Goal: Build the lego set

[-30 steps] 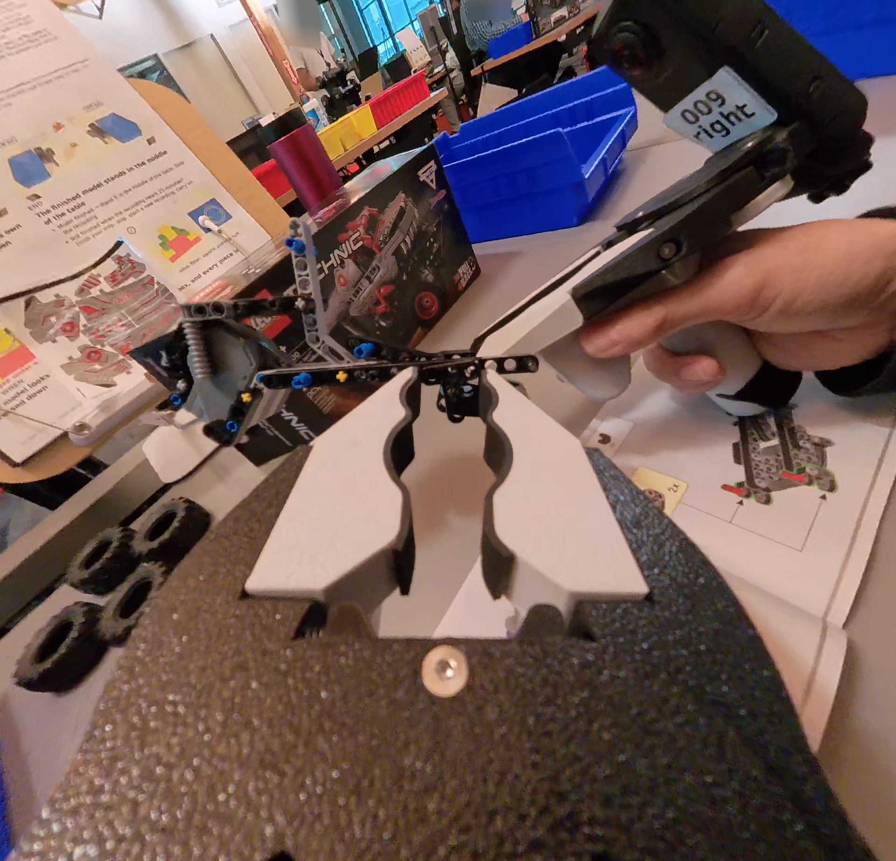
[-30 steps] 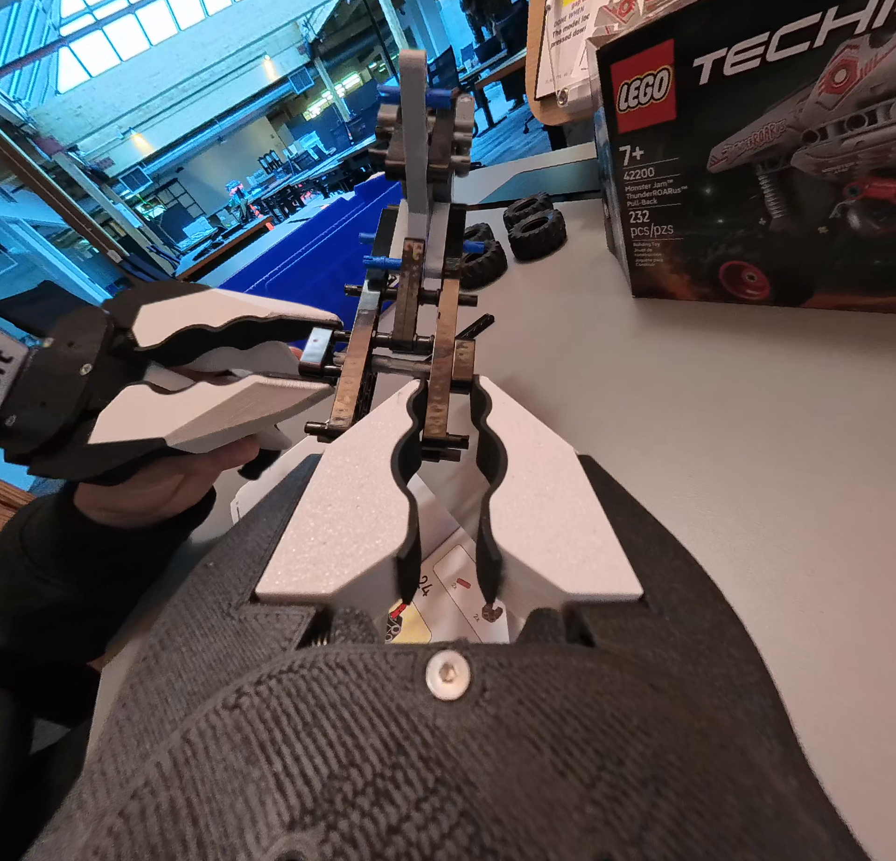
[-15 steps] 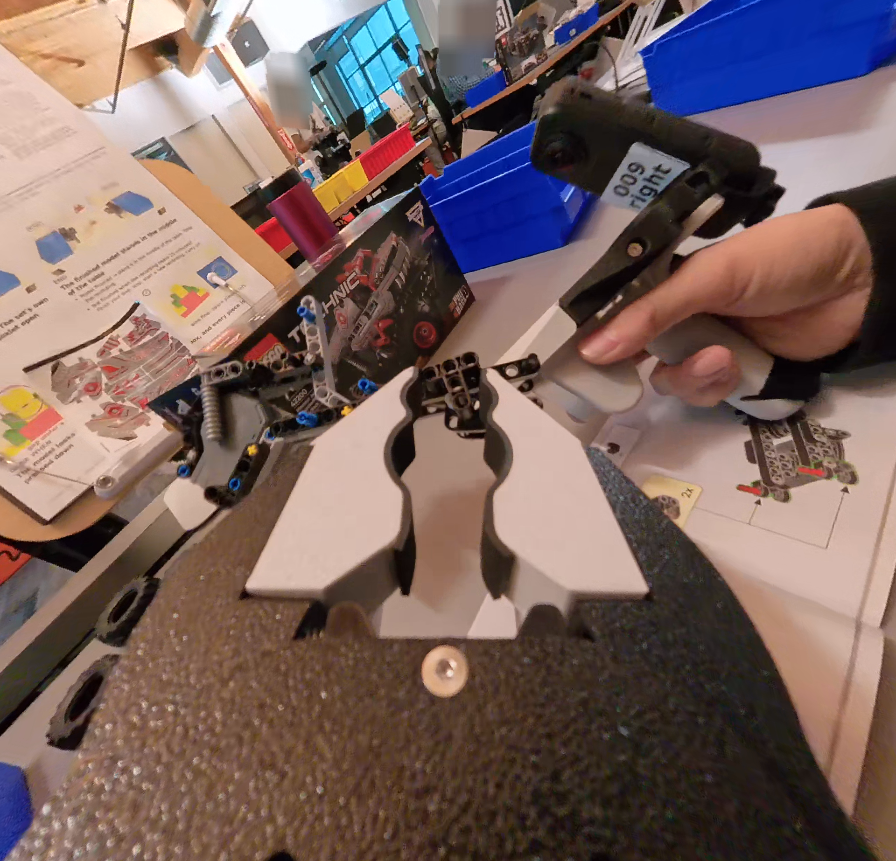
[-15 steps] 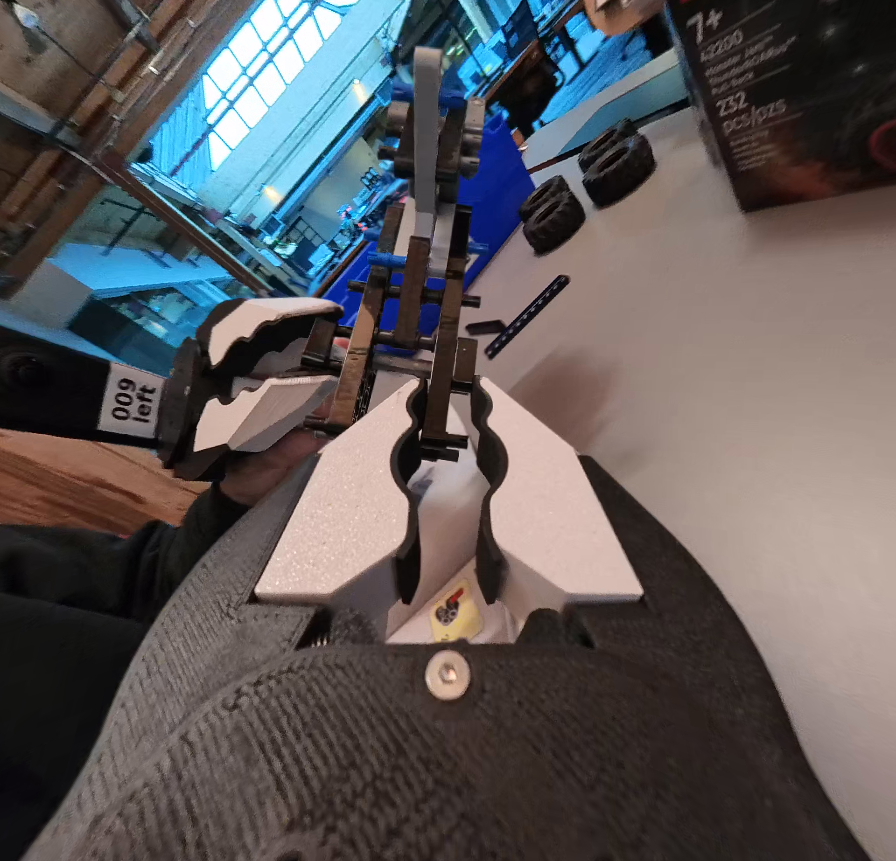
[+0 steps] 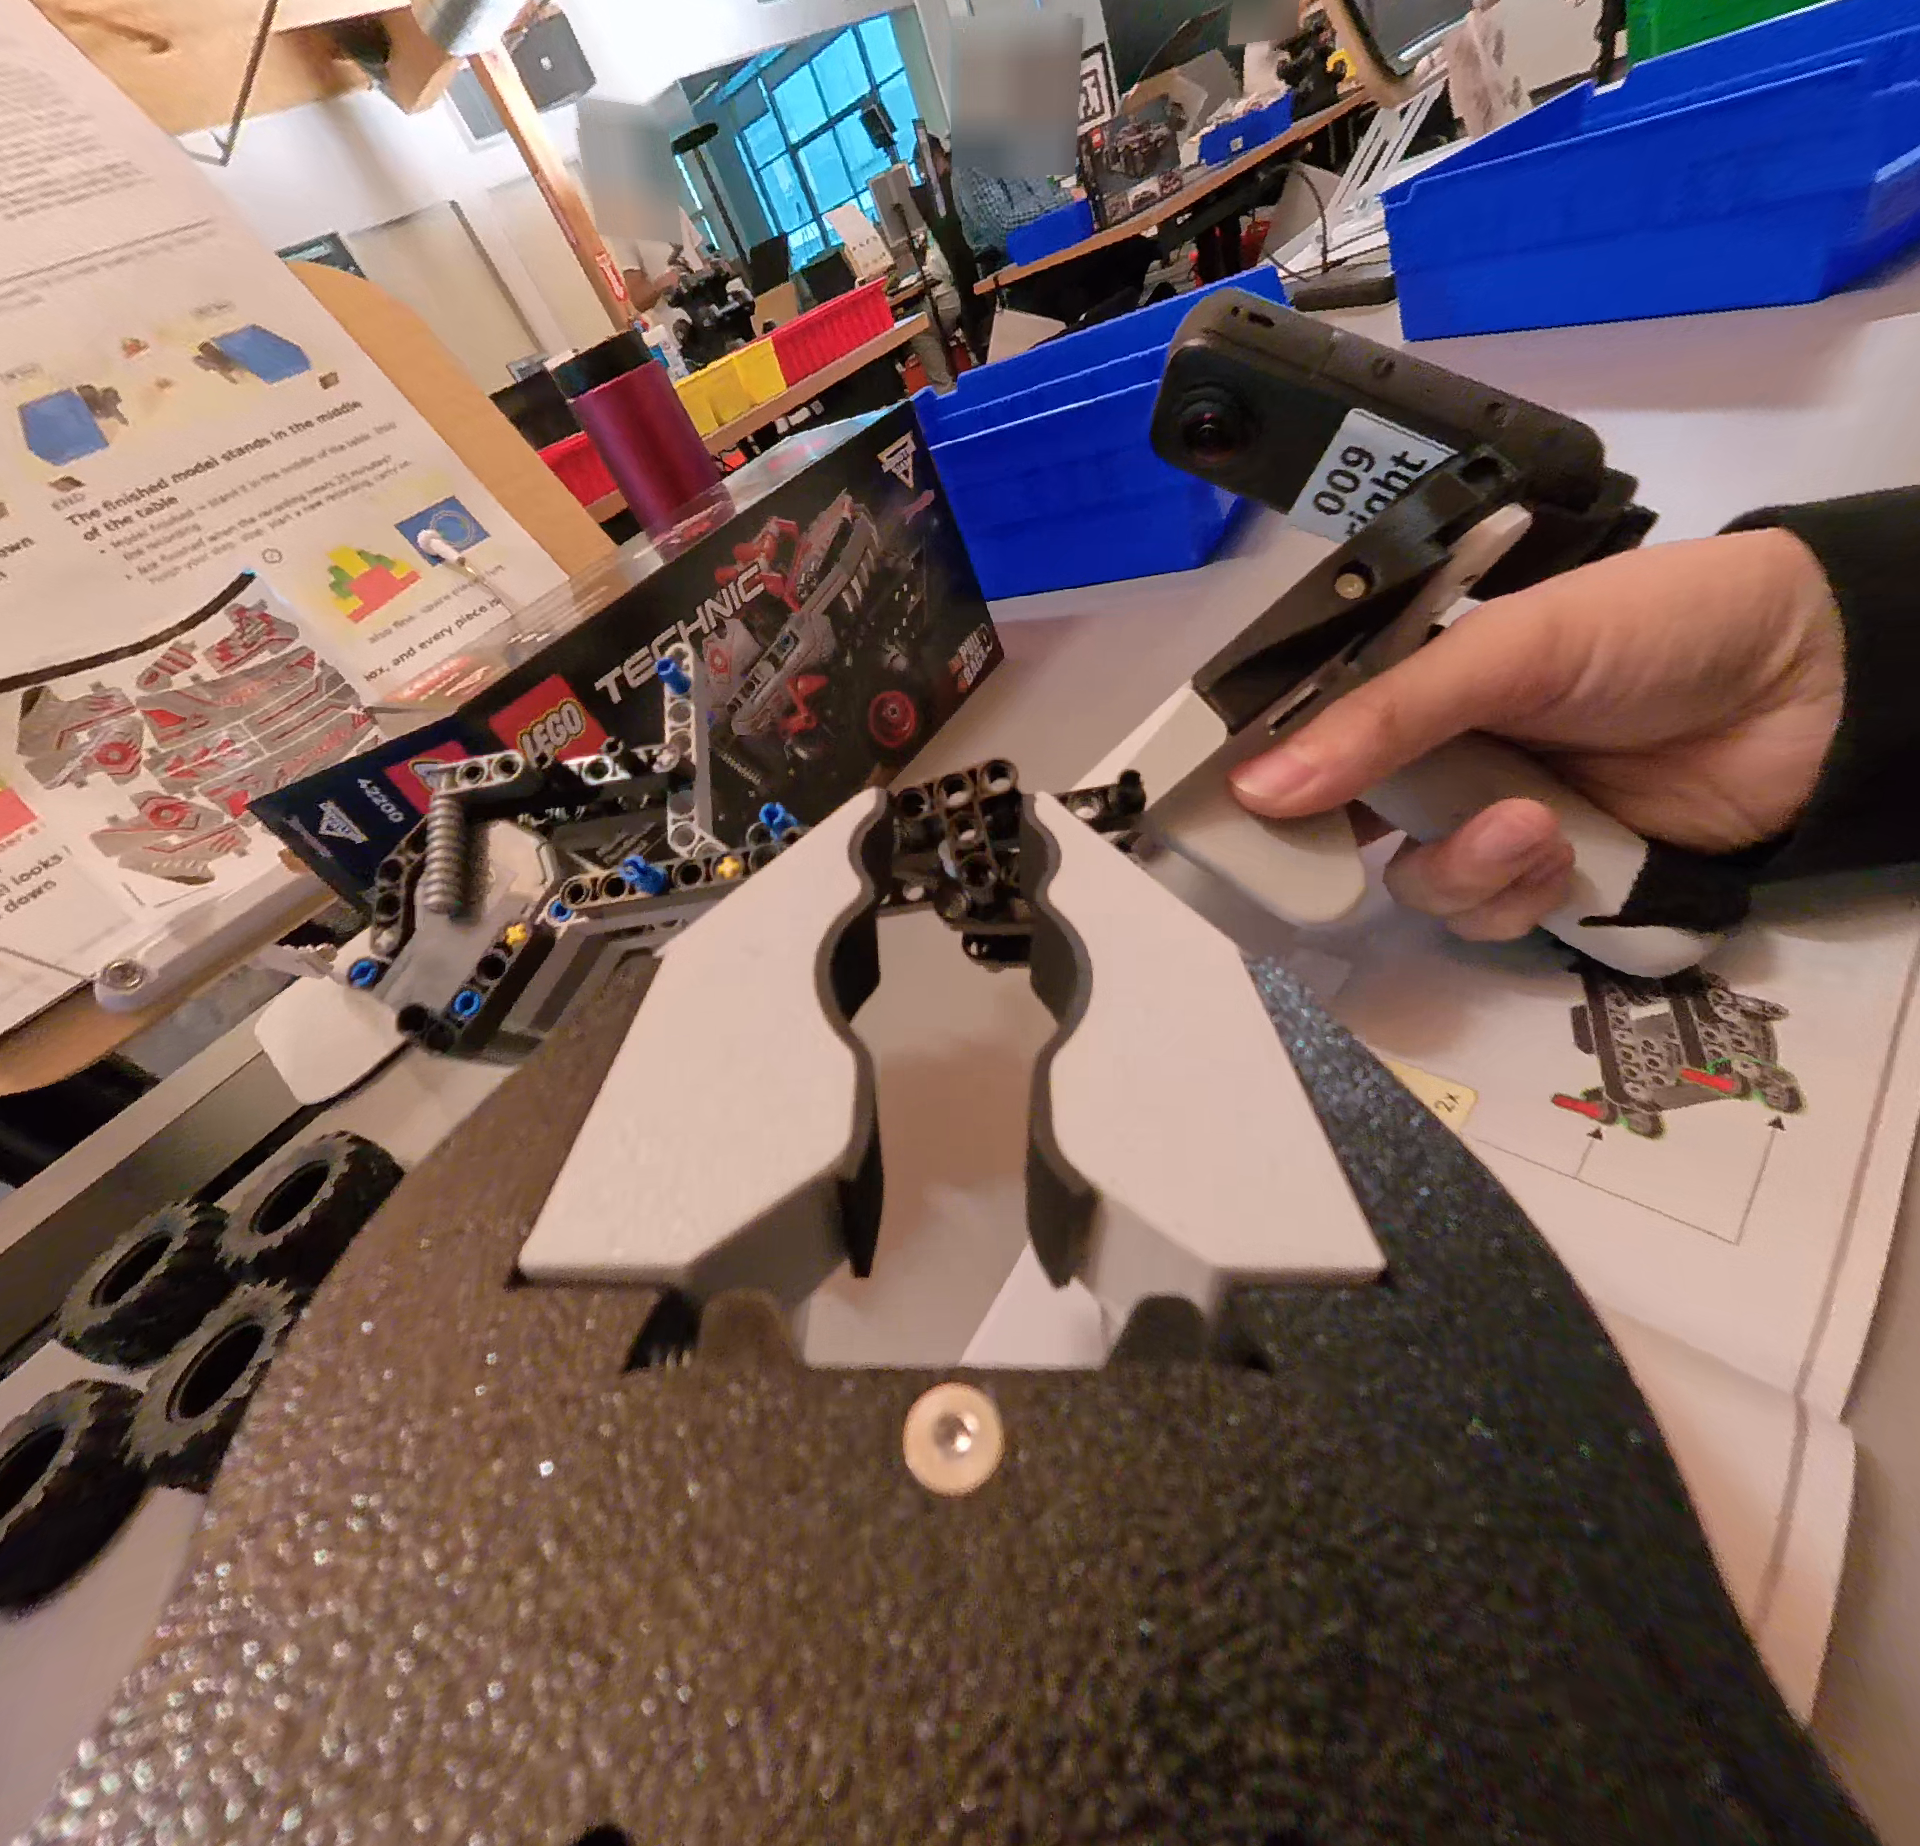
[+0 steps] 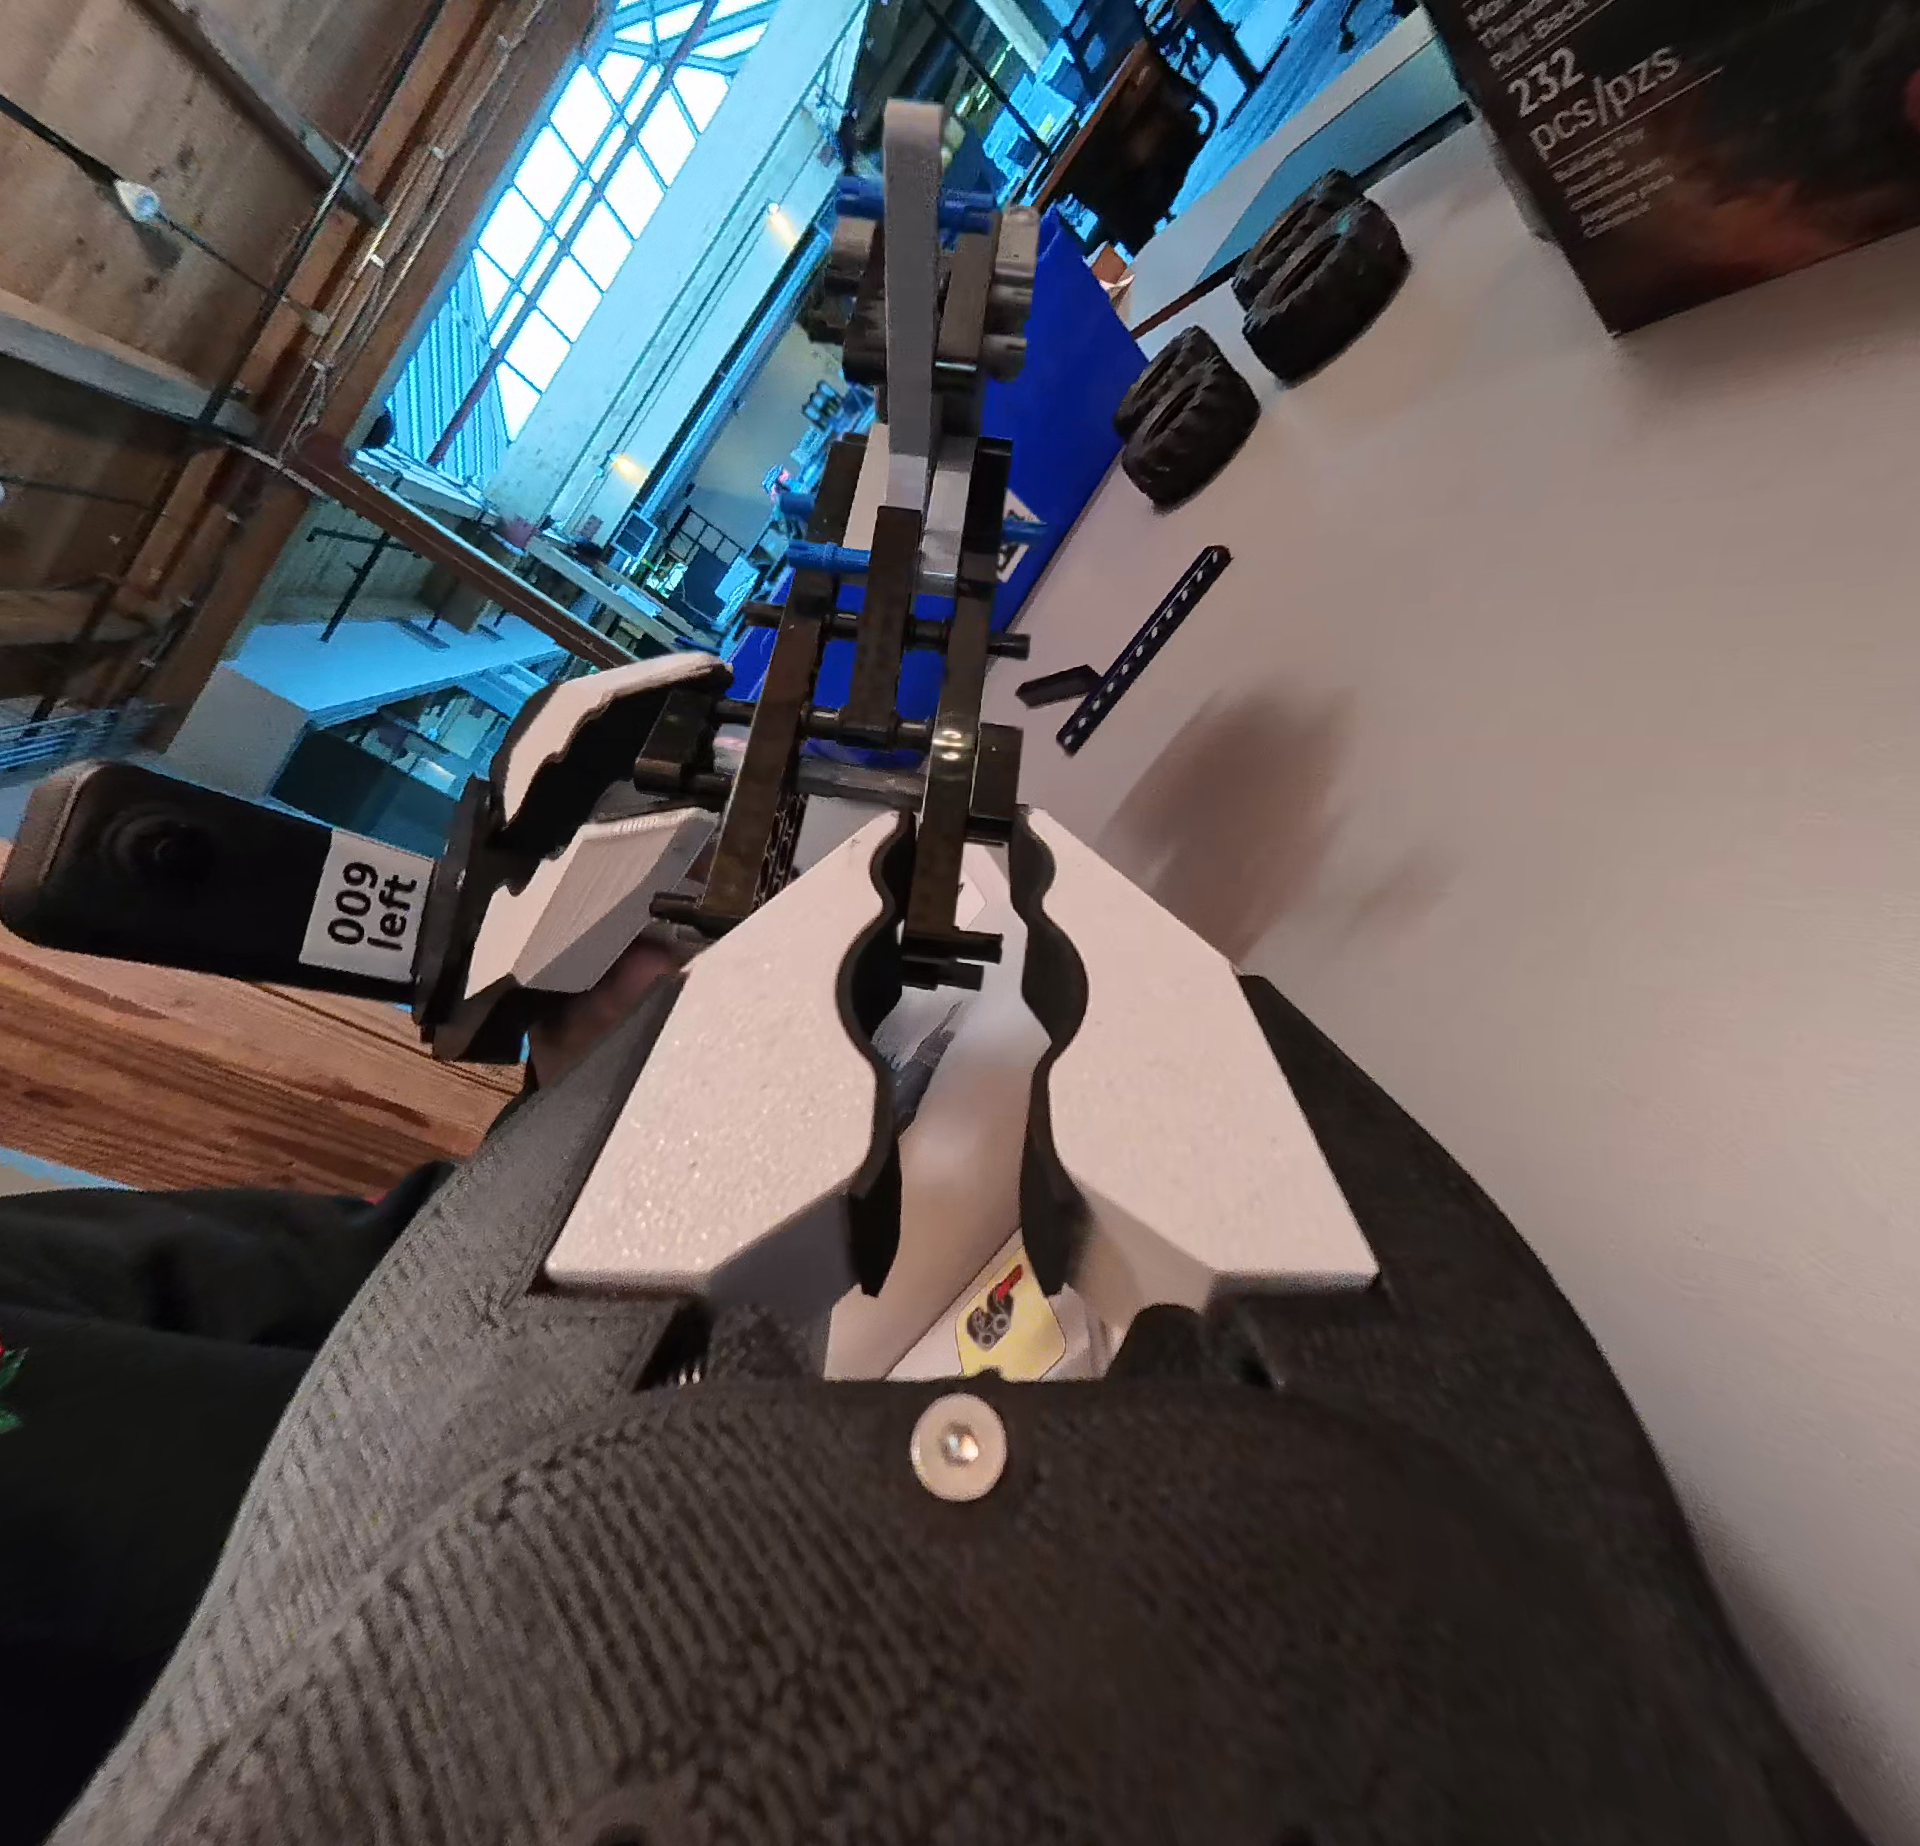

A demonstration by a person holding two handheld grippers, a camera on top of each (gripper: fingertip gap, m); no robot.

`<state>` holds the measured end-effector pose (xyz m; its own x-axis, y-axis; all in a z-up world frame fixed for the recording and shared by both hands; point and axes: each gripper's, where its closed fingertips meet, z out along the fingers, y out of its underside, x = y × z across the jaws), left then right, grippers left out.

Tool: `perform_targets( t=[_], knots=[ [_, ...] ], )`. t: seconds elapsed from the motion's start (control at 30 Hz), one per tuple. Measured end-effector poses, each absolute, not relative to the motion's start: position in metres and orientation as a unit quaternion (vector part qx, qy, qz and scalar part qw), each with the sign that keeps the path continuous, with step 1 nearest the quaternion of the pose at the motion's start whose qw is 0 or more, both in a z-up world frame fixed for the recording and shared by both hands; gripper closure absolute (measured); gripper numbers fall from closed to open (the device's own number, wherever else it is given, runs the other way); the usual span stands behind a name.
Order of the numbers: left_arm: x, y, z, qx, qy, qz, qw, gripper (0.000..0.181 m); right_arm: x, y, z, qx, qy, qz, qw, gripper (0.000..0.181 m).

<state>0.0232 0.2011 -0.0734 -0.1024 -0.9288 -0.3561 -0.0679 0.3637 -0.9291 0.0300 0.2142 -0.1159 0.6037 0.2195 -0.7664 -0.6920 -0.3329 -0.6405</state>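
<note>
**Q:** What is nearest to you?

**A:** My 2 claws. My left gripper (image 5: 956, 840) pinches a small black block of pin holes on the side of the half-built chassis (image 5: 582, 882). My right gripper (image 6: 951, 861) pinches 1 thin black beam at the chassis's near end. Both are closed on the model, not spread. In the left wrist view the right gripper (image 5: 1153, 820) comes in from the right, held by a hand (image 5: 1621, 747).

**Q:** Why hold it in 2 places?

**A:** I judge it steadies the frame: 1 claw braces it while the other can press or turn a part without the frame twisting. It is lifted off the white table (image 6: 1558, 965), so its sides stay reachable.

**Q:** Which way does it point?

**A:** Its long axis runs straight away from my right gripper, near end in the jaws, far end with grey plates and blue pins (image 6: 831, 555). Seen from my left gripper it lies crosswise, left to right, with a grey spring (image 5: 449, 851) at the left end.

**Q:** And beyond it?

**A:** An open instruction sheet (image 5: 1662, 1121) under the hand. A loose dark blue beam (image 6: 1143, 648) lies on the table, then 4 black tyres (image 5: 177, 1308). Farther back stand the set's box (image 5: 748, 653) and blue bins (image 5: 1070, 477).
</note>
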Motion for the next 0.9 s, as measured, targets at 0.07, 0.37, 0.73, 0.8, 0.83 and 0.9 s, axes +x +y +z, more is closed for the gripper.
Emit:
perform_targets(
  t=[0.07, 0.37, 0.73, 0.8, 0.83, 0.9],
  knots=[
    [0.024, 0.201, -0.073, -0.402, 0.619, -0.4, 0.544, 0.16, 0.031, 0.214, -0.115, -0.7, 0.171, 0.419, 0.552, 0.166],
    [0.023, 0.2, -0.074, -0.396, 0.621, -0.407, 0.54, 0.16, 0.034, 0.213, -0.115, -0.702, 0.174, 0.412, 0.555, 0.166],
    [0.005, 0.24, -0.178, -0.579, 0.697, -0.293, 0.305, 0.16, 0.078, 0.203, -0.123, -0.735, 0.181, 0.309, 0.575, 0.166],
    [0.005, 0.246, -0.187, -0.586, 0.7, -0.266, 0.311, 0.16, 0.077, 0.204, -0.122, -0.734, 0.181, 0.312, 0.576, 0.166],
    [0.005, 0.247, -0.187, -0.584, 0.702, -0.258, 0.316, 0.16, 0.076, 0.204, -0.122, -0.732, 0.181, 0.316, 0.575, 0.166],
    [0.006, 0.248, -0.187, -0.581, 0.703, -0.251, 0.324, 0.16, 0.076, 0.204, -0.122, -0.732, 0.182, 0.318, 0.574, 0.166]
  ],
)
